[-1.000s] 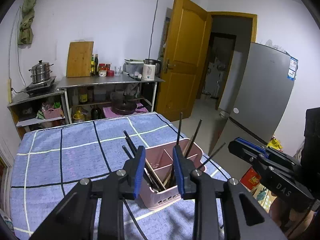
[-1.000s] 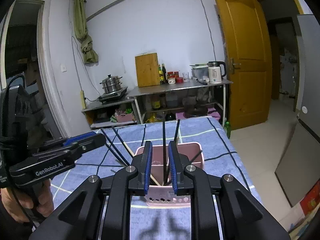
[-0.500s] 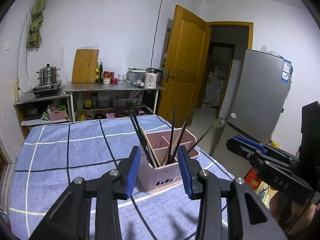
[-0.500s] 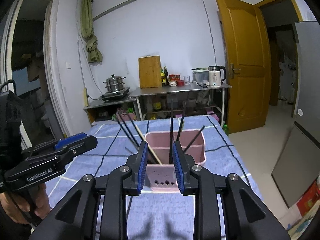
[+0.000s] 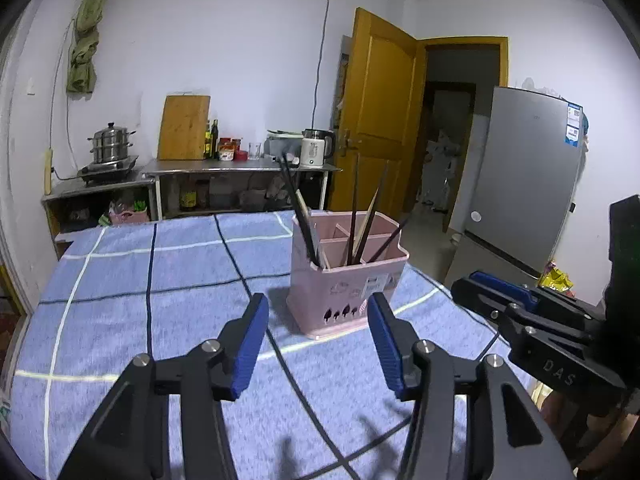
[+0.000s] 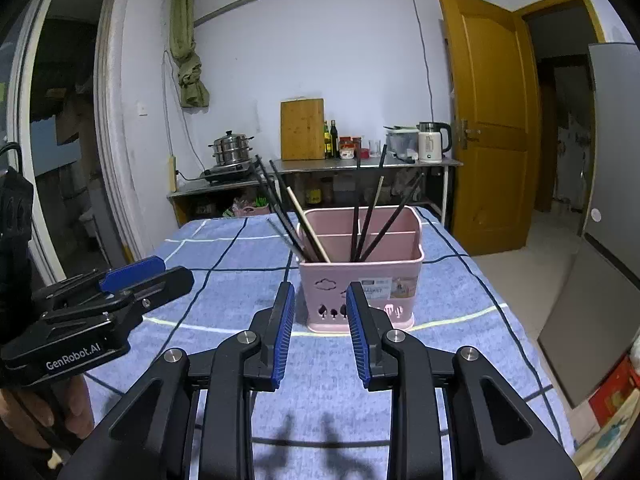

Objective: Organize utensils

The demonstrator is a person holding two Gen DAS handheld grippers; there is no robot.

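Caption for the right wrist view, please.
Right claw, empty and opening, faces a pink holder of chopsticks on the blue checked cloth.

Background: a wooden cutting board [image 6: 302,129] leans upright against the white wall on a steel shelf unit [image 6: 360,166], with bottles [image 6: 330,140] just beside it and a white electric kettle [image 6: 431,142] toward the orange door [image 6: 496,120]. A stacked steel steamer pot [image 6: 231,148] sits on a cooktop at left, a green cloth [image 6: 188,40] hangs above, and a grey refrigerator [image 5: 528,176] stands beyond the doorway; foreground surface covered by blue checked cloth [image 5: 180,280].
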